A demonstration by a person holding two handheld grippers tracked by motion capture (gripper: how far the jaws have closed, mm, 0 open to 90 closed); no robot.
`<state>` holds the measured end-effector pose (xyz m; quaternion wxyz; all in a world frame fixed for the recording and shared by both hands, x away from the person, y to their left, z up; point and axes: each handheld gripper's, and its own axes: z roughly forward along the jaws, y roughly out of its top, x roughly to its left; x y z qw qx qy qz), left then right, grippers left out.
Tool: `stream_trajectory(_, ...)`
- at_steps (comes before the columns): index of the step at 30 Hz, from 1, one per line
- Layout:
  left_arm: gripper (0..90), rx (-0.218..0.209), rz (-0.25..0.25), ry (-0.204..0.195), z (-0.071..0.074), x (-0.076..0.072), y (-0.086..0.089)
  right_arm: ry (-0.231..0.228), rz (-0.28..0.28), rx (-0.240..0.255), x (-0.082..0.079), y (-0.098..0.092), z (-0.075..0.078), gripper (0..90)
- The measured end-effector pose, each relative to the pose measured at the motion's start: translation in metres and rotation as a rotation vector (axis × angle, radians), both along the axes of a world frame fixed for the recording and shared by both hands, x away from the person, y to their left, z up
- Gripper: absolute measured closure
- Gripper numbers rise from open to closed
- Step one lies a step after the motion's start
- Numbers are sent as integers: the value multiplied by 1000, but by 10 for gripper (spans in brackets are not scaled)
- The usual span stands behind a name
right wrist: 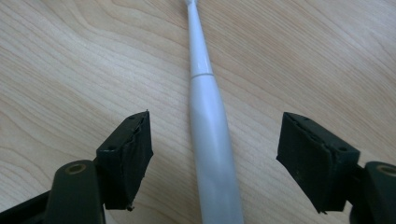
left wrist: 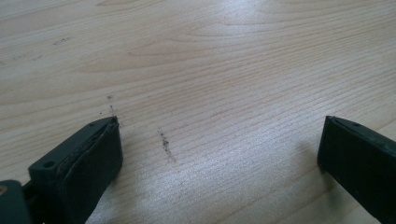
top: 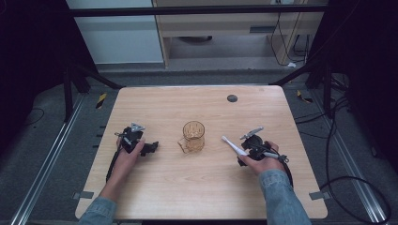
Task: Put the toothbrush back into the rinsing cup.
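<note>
White plastic toothbrush (right wrist: 208, 126) lies lengthwise btwn right gripper (right wrist: 215, 140), jaws parted w/ gaps both sides, not clamped; amber glass mug (top: 193, 136) sits to its left. Left gripper (left wrist: 219, 144) spread open, nothing in it.

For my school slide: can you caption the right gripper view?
White toothbrush lies on the wooden table between the right gripper's open jaws.

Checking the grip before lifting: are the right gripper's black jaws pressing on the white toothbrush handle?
No, the right gripper stands apart from the white toothbrush handle on both sides.
</note>
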<state>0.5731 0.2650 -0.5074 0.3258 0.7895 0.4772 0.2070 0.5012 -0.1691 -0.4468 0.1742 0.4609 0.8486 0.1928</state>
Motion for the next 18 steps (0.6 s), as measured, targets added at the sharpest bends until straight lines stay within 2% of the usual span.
stream_trajectory(5, 0, 0, -1, 0, 0, 0, 0, 10, 17, -20, 10, 7, 4, 343)
stream_trajectory(9, 0, -2, -2, -1, 0, 0, 0, 36, 34, -40, 16, 13, 5, 406)
stream_trajectory(18, 0, -2, -2, -1, 0, 0, 0, 68, 47, -33, 26, 20, 6, 483)
